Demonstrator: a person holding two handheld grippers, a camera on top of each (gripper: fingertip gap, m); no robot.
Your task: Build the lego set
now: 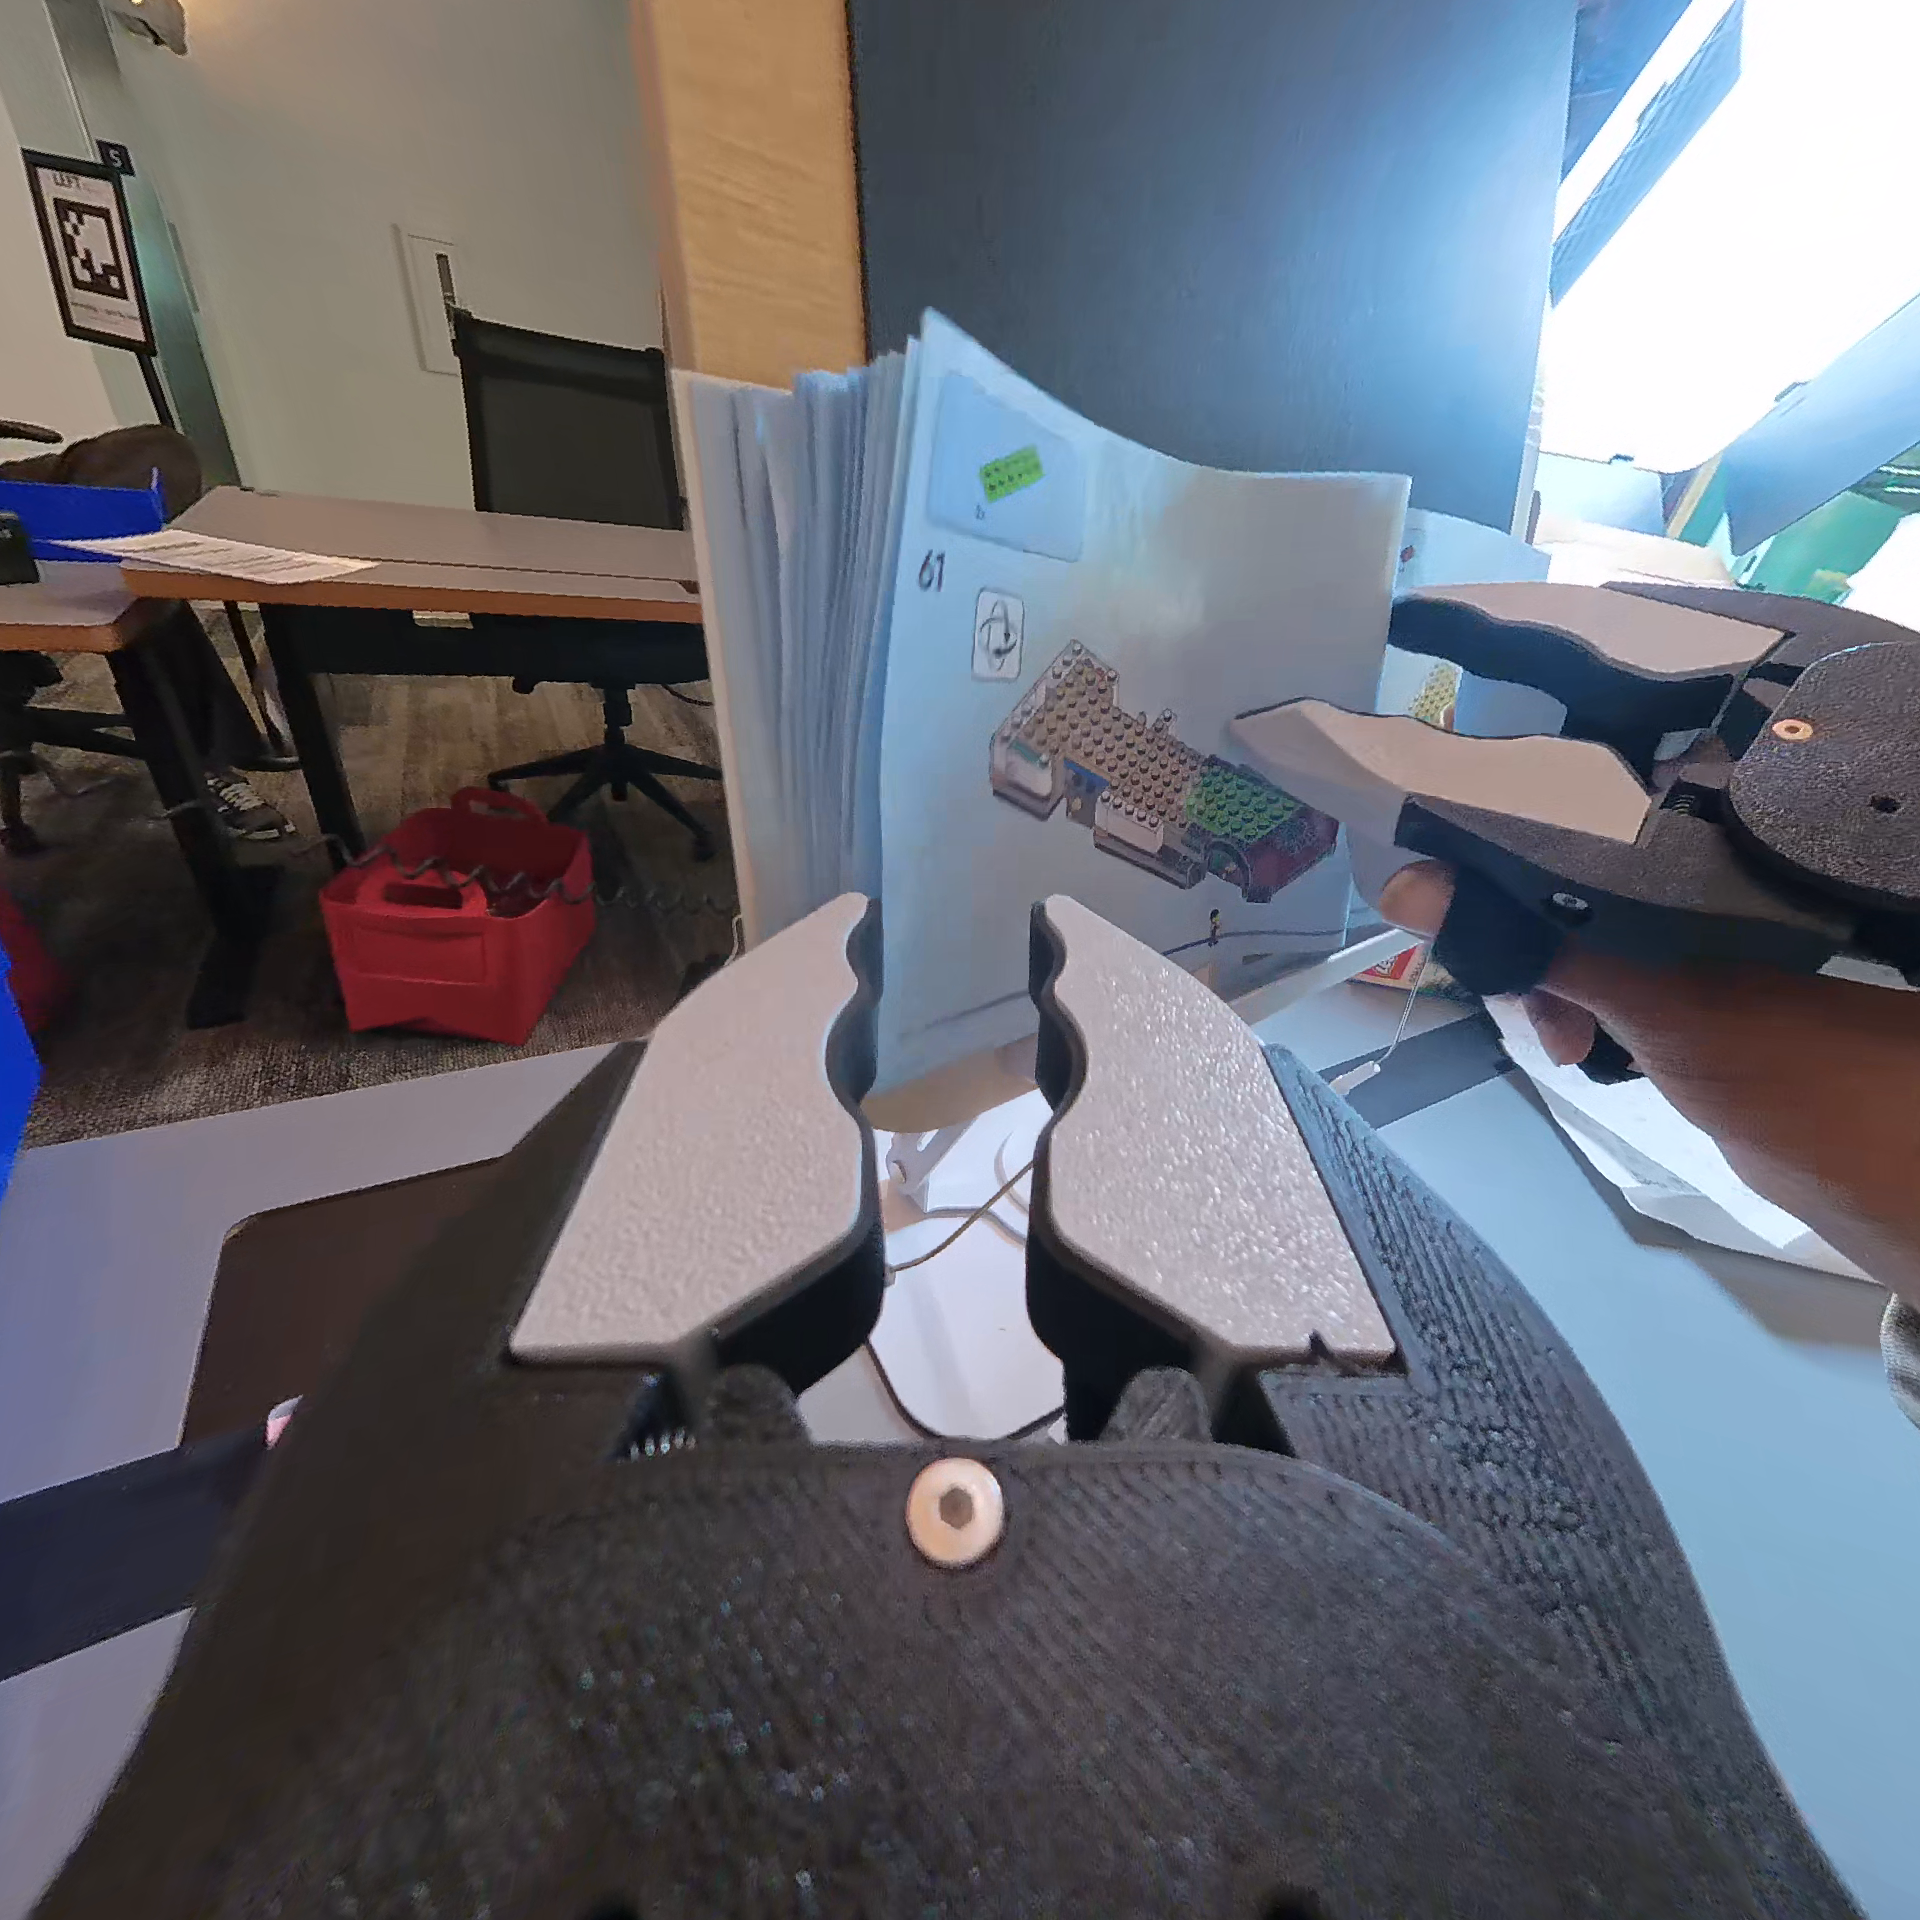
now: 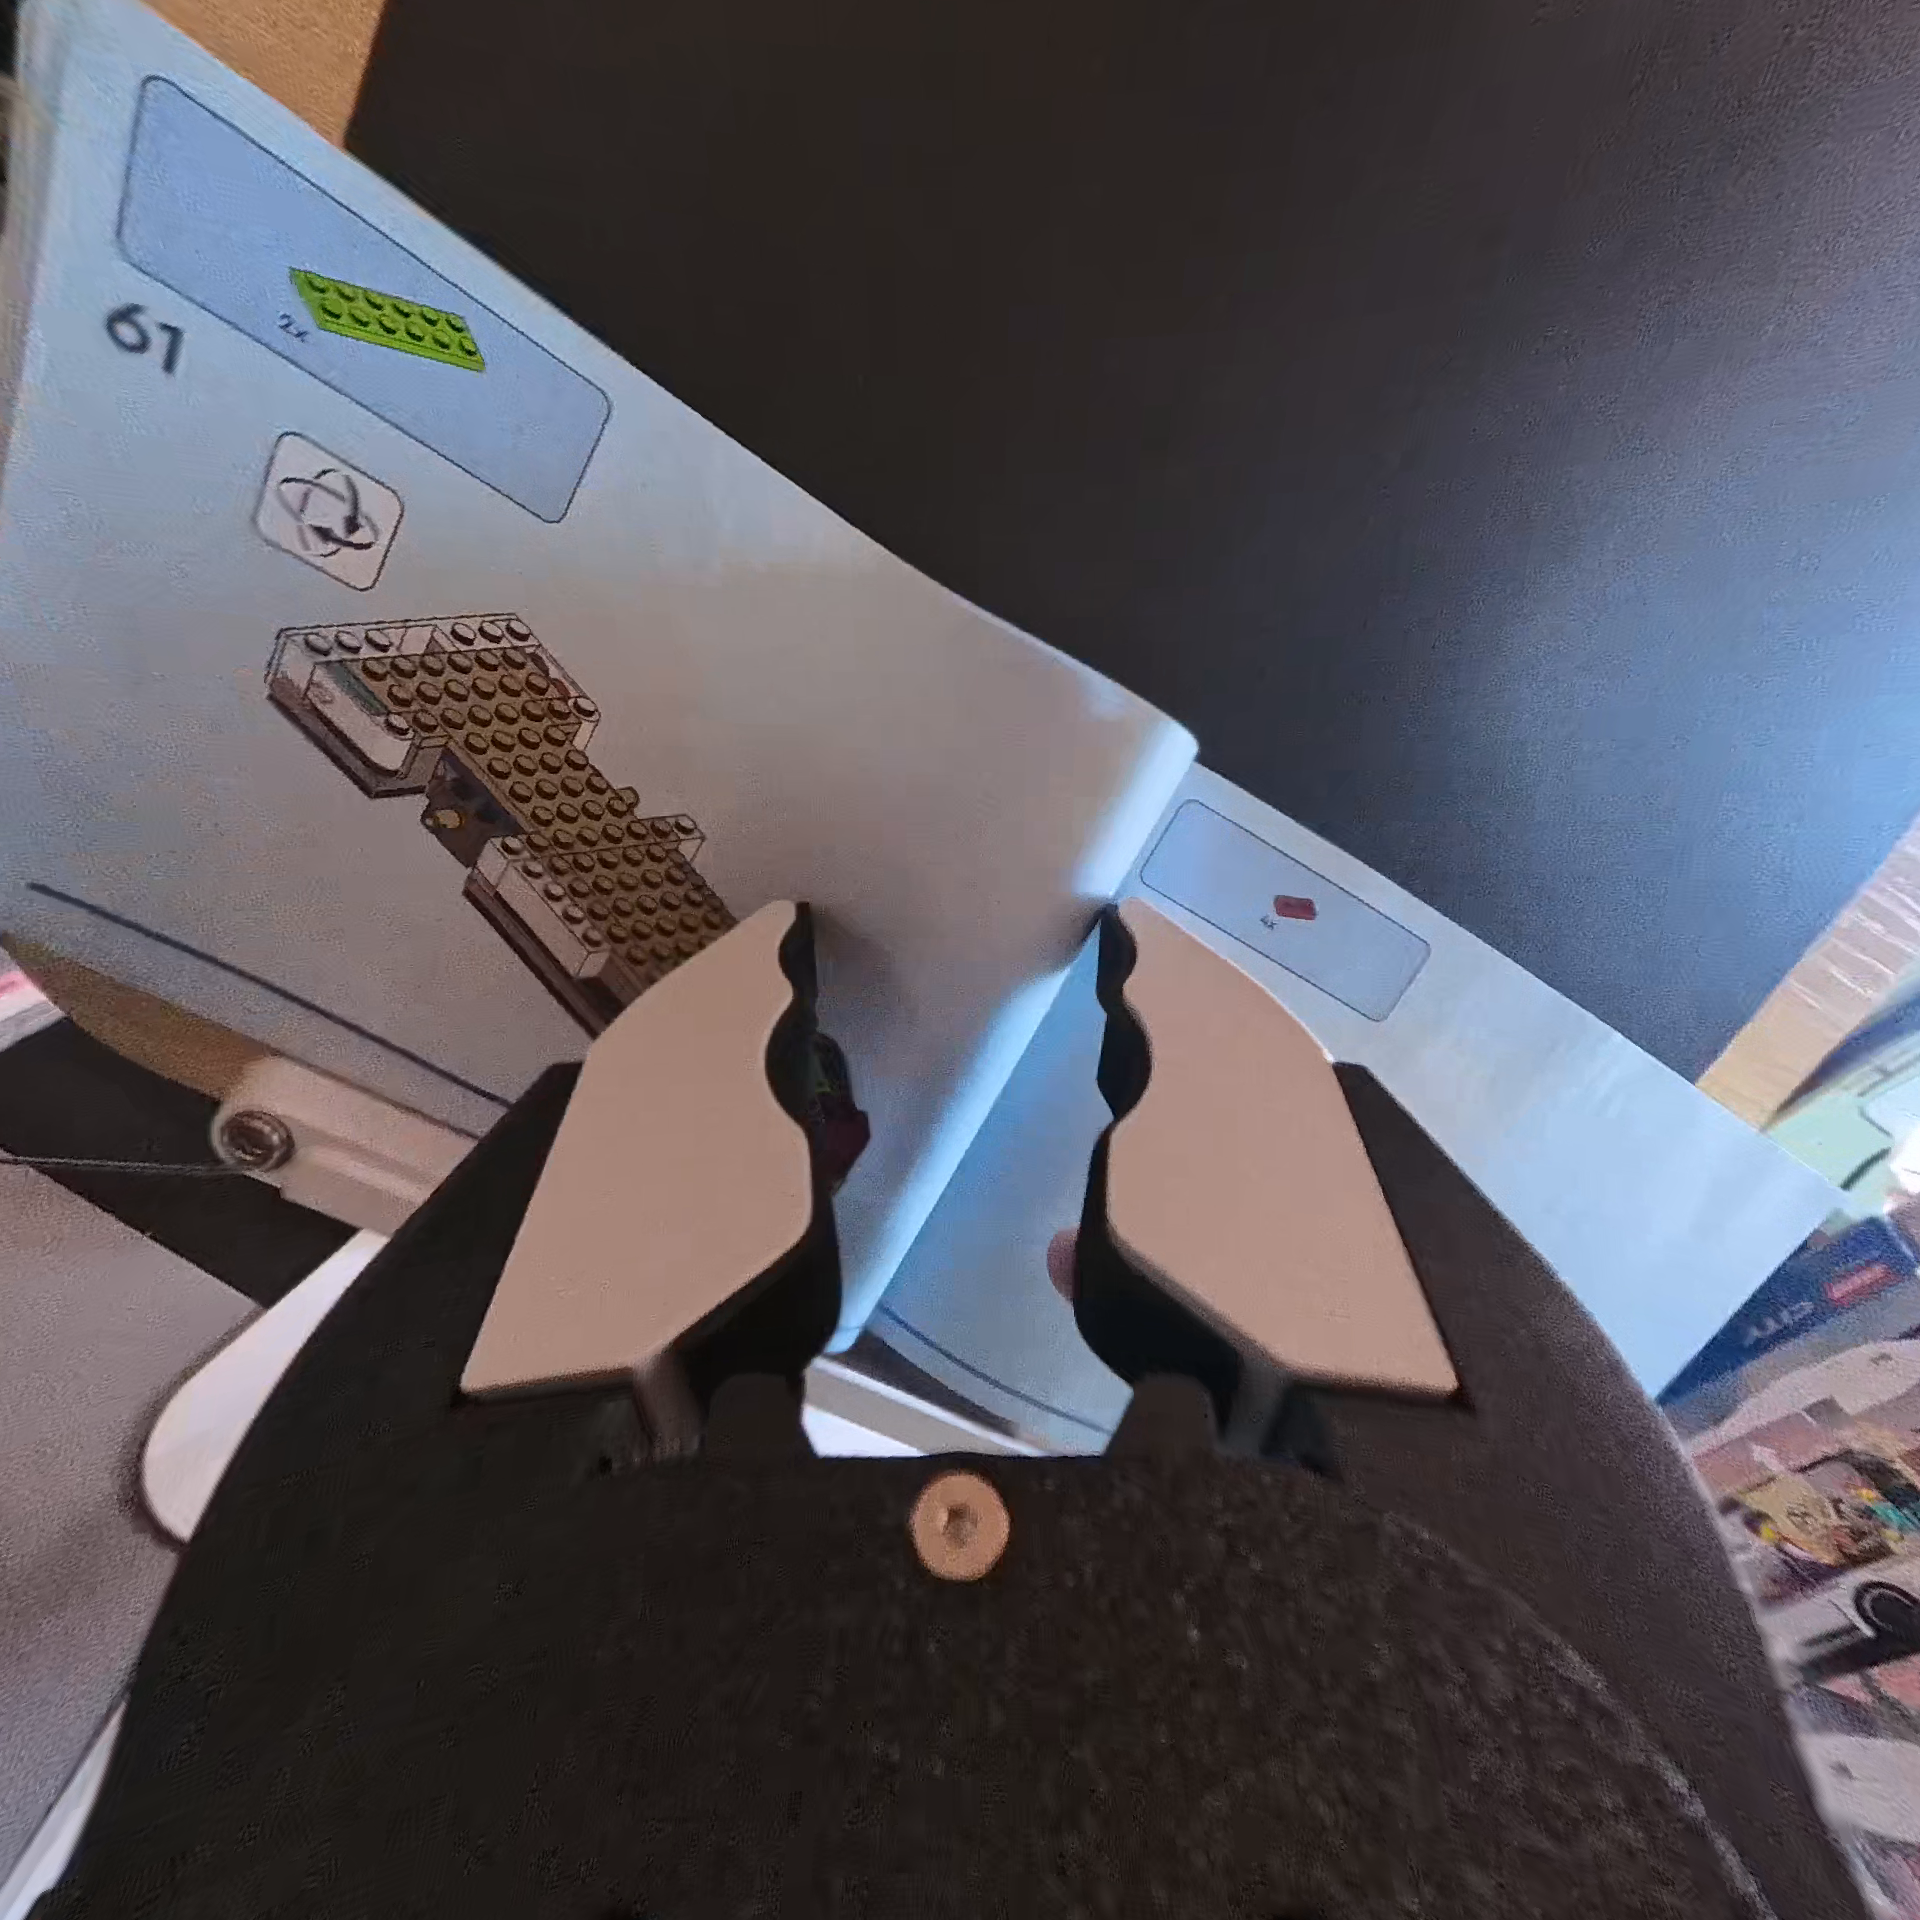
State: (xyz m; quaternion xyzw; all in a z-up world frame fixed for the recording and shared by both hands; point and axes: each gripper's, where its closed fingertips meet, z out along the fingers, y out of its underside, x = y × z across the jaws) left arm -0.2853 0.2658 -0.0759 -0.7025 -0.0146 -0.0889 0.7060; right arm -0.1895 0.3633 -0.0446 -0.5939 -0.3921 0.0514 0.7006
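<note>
Booklet point(image 1: 1091, 665) of brick-building steps stands upright on a white stand point(image 1: 940, 1153) on the grey surface point(image 1: 1662, 1351), one page curling free. Right tool point(image 1: 1320, 665), held level in a hand point(image 1: 1714, 1049), straddles that page's outer edge, fingers parted and not clamping. Left tool point(image 1: 951, 935) points at the lower edge, partly open, gripping nothing.

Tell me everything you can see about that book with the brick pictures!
The instruction booklet is thin glossy pale-blue paper, standing upright on a white stand on the grey table. Many pages fan to the left. One curved page shows a green brick and a tan-and-green brick model. The right gripper is open around that page's free edge; one fingertip appears to touch it. The left gripper is open at the page's bottom edge.
</note>
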